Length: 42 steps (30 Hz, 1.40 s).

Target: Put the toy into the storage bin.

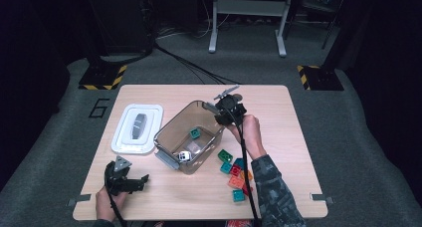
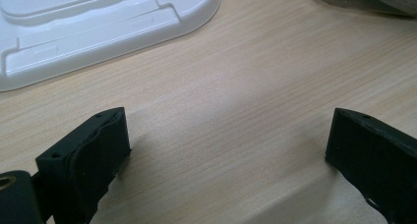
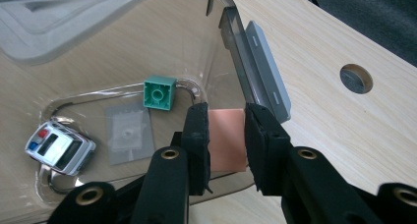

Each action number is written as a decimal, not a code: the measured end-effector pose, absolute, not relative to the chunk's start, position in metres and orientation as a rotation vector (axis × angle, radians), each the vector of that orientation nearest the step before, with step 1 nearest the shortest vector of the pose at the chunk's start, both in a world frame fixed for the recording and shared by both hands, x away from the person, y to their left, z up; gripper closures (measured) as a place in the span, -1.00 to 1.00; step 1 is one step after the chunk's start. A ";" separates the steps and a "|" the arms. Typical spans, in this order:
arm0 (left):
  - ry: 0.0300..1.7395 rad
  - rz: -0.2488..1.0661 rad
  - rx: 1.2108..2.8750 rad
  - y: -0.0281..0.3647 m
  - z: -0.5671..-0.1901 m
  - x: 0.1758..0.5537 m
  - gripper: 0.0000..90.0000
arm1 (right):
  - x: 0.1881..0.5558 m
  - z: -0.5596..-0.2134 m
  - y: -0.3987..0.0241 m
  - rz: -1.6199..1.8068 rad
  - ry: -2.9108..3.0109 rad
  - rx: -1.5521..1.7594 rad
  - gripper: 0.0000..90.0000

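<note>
**Third piece going into the bin**

Our right gripper (image 3: 226, 135) pinches an orange block (image 3: 227, 140) just above the bin (image 1: 169, 130), at its far right rim. Inside the bin already lie a green block (image 3: 160, 92) and a toy car (image 3: 60, 148). Several blocks (image 1: 235, 170) wait on the surface (image 1: 278, 137) to the right. Our left gripper (image 2: 226, 150) rests spread and empty near the white lid (image 2: 98, 32).

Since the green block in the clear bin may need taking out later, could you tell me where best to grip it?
Grip the green block by two opposite flat side faces, coming straight down from above through the open top of the bin. It sits upright, stud up, on the bin floor, apart from the toy car, but near the far wall, so a slanted approach looks cramped.
</note>
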<state>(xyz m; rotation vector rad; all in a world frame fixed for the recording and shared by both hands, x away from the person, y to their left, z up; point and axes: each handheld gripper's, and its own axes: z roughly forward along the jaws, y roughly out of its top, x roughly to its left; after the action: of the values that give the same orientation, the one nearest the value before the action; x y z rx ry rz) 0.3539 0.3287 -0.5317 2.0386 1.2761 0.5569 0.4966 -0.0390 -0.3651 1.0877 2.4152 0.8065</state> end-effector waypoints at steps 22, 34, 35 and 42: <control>1.278 0.558 2.036 0.328 -0.532 0.354 -0.94 | 0.451 -0.374 -0.104 0.930 2.305 1.192 -0.44; 1.279 0.558 2.035 0.328 -0.532 0.354 -0.94 | 0.432 -0.440 -0.134 0.898 2.379 1.310 -0.68; 1.279 0.558 2.035 0.328 -0.532 0.354 -0.94 | 0.432 -0.440 -0.134 0.898 2.379 1.310 -0.68; 1.279 0.558 2.035 0.328 -0.532 0.354 -0.94 | 0.433 -0.472 -0.123 0.881 2.445 1.320 -0.72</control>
<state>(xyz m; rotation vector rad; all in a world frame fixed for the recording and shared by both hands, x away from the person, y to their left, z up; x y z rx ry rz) 0.3536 0.3284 -0.5317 2.0353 1.2792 0.5578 0.4329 -0.1235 -0.4716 1.3197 2.4446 0.8809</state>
